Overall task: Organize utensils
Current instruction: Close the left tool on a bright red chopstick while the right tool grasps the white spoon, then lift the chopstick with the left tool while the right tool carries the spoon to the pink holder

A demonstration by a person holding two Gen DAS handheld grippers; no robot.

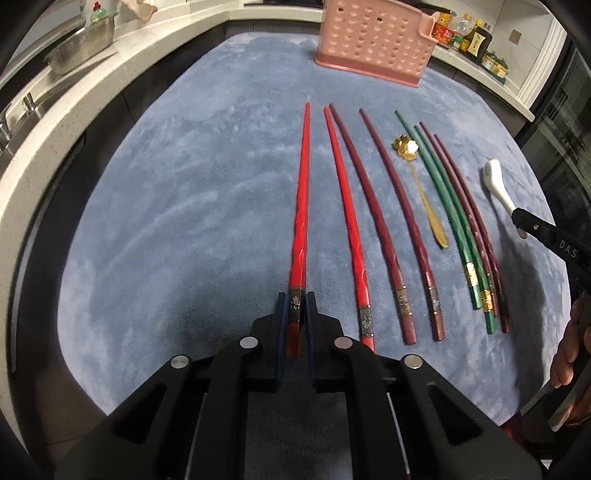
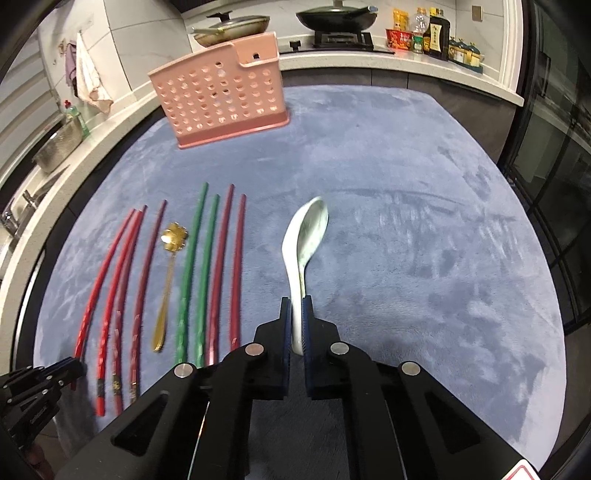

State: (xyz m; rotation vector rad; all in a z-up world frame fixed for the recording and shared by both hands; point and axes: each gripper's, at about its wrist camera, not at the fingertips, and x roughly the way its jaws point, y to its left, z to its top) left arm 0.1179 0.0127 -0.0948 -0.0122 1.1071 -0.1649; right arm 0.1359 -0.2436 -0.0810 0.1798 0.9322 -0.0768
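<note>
My left gripper (image 1: 296, 303) is shut on the thick end of a bright red chopstick (image 1: 301, 206) that points away over the blue mat (image 1: 184, 221). Its twin red chopstick (image 1: 345, 221), two maroon ones (image 1: 373, 221), a gold flower spoon (image 1: 421, 192), two green chopsticks (image 1: 443, 199) and two dark red ones (image 1: 465, 206) lie to its right. My right gripper (image 2: 296, 306) is shut on the handle of a white ceramic spoon (image 2: 304, 236), bowl pointing away; the spoon also shows in the left wrist view (image 1: 496, 181). A pink perforated utensil holder (image 2: 221, 96) stands at the mat's far side.
A counter curves around the mat, with a steel strainer basket (image 1: 79, 48) and sink tap (image 1: 7, 129) at left. Pans on a stove (image 2: 336, 16) and sauce bottles (image 2: 436, 33) stand behind. A dark glass door (image 2: 554, 166) is at right.
</note>
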